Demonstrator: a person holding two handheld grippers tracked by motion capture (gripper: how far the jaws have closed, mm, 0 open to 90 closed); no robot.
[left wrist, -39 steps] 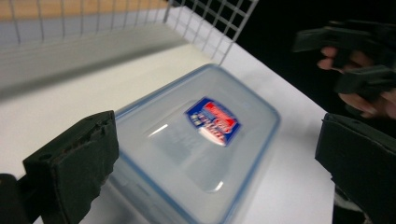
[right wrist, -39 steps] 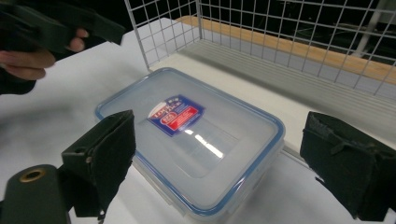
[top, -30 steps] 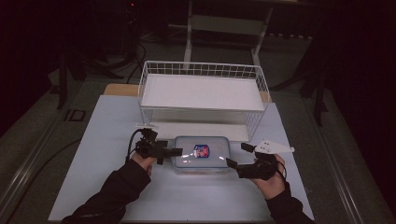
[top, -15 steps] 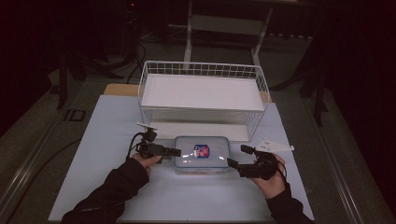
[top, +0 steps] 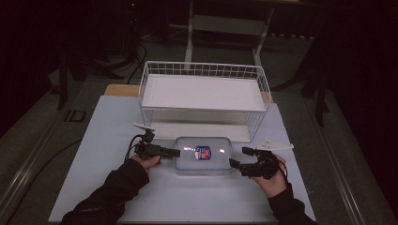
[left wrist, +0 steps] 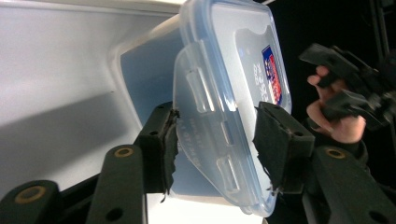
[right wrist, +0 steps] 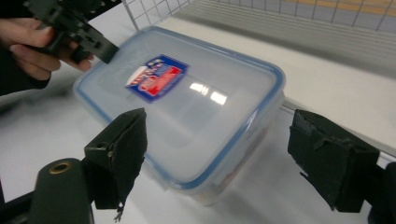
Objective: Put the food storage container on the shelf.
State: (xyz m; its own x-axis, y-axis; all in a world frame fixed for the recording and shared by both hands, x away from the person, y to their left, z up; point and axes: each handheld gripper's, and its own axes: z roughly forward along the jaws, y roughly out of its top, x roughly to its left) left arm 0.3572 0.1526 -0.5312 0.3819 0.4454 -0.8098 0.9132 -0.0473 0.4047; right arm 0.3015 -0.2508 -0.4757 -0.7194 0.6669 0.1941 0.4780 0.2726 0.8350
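- A clear plastic container (top: 203, 155) with a blue-rimmed lid and a red-and-blue sticker sits on the white tabletop (top: 94, 140), just in front of a white wire basket (top: 204, 96).
- The left tongs (top: 176, 153) come in from the container's left end. In the left gripper view, the two black jaws sit on either side of the lid's side flap (left wrist: 210, 135), their pads against it or very nearly so; I'd call them clamped on that flap.
- The person's left hand (top: 149, 161) rests on the tabletop behind those tongs, dark sleeve (top: 112, 192) trailing toward the near edge.
- The right tongs (top: 239, 157) are at the container's right end, jaws spread wide. In the right gripper view the container lies between and beyond the two black pads (right wrist: 119, 154), which stand clear of it.
- The right hand (top: 272, 178) holds its gripper low over the tabletop, with a grey three-cornered plate (top: 274, 146) on top.
- From the right gripper view, the left hand and its tongs show at the container's far corner, against the lid's edge.
- The basket is white-floored; its near wall stands just behind the container.
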